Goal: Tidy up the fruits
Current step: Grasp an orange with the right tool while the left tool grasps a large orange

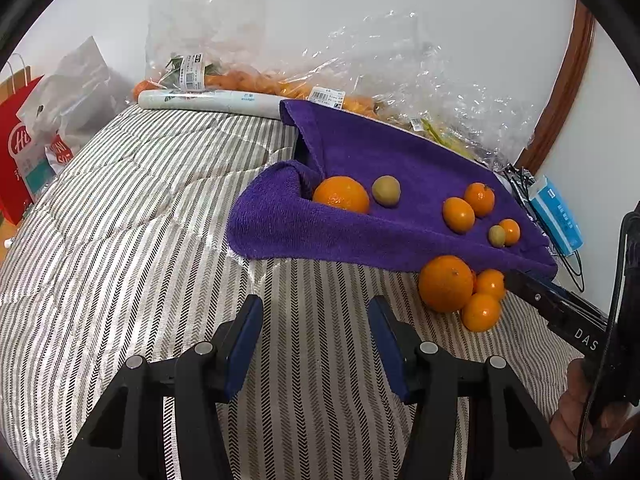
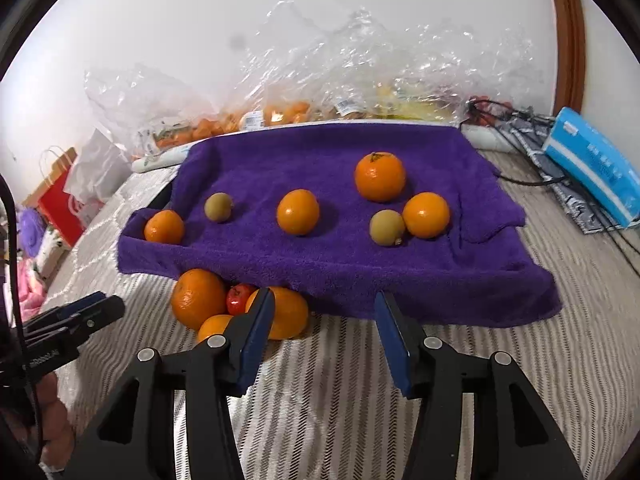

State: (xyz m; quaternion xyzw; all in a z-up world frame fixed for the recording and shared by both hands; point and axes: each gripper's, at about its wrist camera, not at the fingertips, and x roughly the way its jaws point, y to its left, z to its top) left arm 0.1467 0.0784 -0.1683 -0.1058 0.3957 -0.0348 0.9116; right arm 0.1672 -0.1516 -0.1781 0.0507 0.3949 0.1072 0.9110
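Right wrist: oranges (image 2: 280,312) touching left fingers (image 2: 256,336), gripper (image 2: 324,340) empty.

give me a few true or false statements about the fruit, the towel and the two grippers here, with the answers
1. Both grippers are empty, jaws apart. True: the left gripper and the right gripper hold nothing.
2. Six fruits lie on the purple towel. True: four orange ones and two greenish ones.
3. All the fruit is on the towel. False: a cluster lies on the striped bedding by the towel's front edge, including a large orange.
4. The cluster is only orange fruit. False: a small red fruit sits among it.
5. The blue tissue pack lies on the towel. False: it lies beside it, on the right.
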